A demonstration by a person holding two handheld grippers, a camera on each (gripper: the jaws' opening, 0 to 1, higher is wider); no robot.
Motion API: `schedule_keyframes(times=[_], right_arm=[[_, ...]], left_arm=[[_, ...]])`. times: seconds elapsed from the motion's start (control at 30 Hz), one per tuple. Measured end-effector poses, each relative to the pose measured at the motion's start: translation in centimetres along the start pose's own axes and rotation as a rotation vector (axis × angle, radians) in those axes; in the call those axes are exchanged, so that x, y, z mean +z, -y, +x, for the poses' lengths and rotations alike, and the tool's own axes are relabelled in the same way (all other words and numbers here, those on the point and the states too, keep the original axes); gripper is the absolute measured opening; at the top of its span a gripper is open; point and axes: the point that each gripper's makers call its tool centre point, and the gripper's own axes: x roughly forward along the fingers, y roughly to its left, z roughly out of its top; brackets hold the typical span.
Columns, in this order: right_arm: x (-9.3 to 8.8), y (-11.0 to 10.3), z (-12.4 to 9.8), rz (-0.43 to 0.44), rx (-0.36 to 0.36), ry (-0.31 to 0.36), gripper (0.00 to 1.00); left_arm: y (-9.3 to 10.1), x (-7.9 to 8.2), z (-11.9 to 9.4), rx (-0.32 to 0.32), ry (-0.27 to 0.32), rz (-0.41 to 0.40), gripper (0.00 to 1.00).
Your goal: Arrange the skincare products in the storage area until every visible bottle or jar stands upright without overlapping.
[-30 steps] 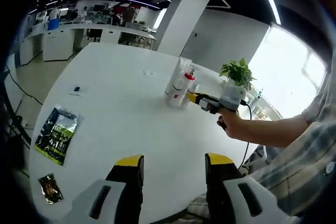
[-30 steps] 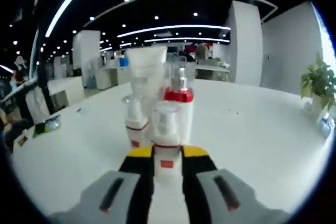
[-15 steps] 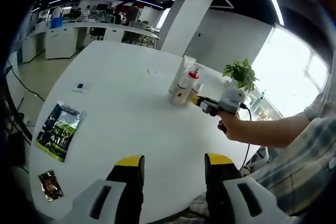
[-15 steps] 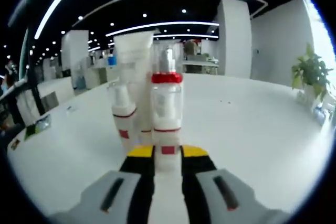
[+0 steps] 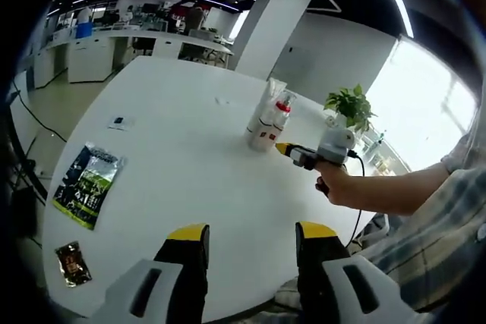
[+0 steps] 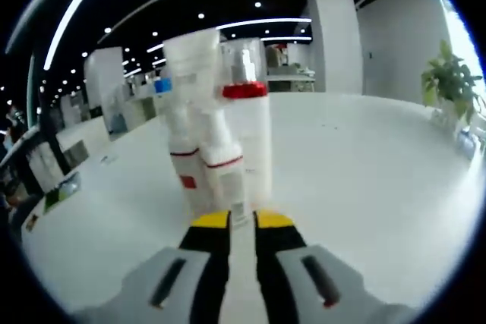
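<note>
Several skincare items stand bunched on the white table [image 5: 175, 149]: a white tube [image 6: 194, 73], a clear pump bottle with a red collar [image 6: 249, 134] and a small white bottle with a red band [image 6: 182, 168]. My right gripper [image 6: 241, 220] is shut on the lower end of another small pump bottle [image 6: 222, 180], which leans left against the group. In the left gripper view the same bunch [image 5: 269, 117] sits far across the table, with the right gripper [image 5: 287, 149] right beside it in a person's hand. My left gripper [image 5: 250, 242] hangs open over the near table edge with nothing between its jaws.
A green snack packet [image 5: 85, 186] and a small dark packet [image 5: 74, 263] lie at the table's left edge, and a small card [image 5: 119, 121] lies further in. A potted plant [image 5: 348, 104] stands past the bottles. The person's forearm [image 5: 395, 187] reaches in from the right.
In the right gripper view the held small bottle has gone from upright to leaning left against the group, which now looks closer, and the jaws stand narrower. The left gripper view has barely shifted.
</note>
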Motion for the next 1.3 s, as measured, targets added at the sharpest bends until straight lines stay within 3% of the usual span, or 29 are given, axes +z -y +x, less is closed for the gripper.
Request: schedule_keyframes(times=[0.47,0.83,1.3], right_arm=[[0.6,-1.0,0.6,-0.013,0.041,0.001,0.24],[0.9,0.5,-0.1,0.026,0.003,-0.003,0.24],[0.8,1.6,-0.5,0.011,-0.017,-0.020,0.24]], left_arm=[[0.0,-0.6,-0.1,-0.001,-0.010,-0.004,0.47],[0.2,-0.6,0.4,-0.006,-0.022,0.006,0.46],[0.0,-0.9,0.5,-0.013,-0.034,0.006,0.46]])
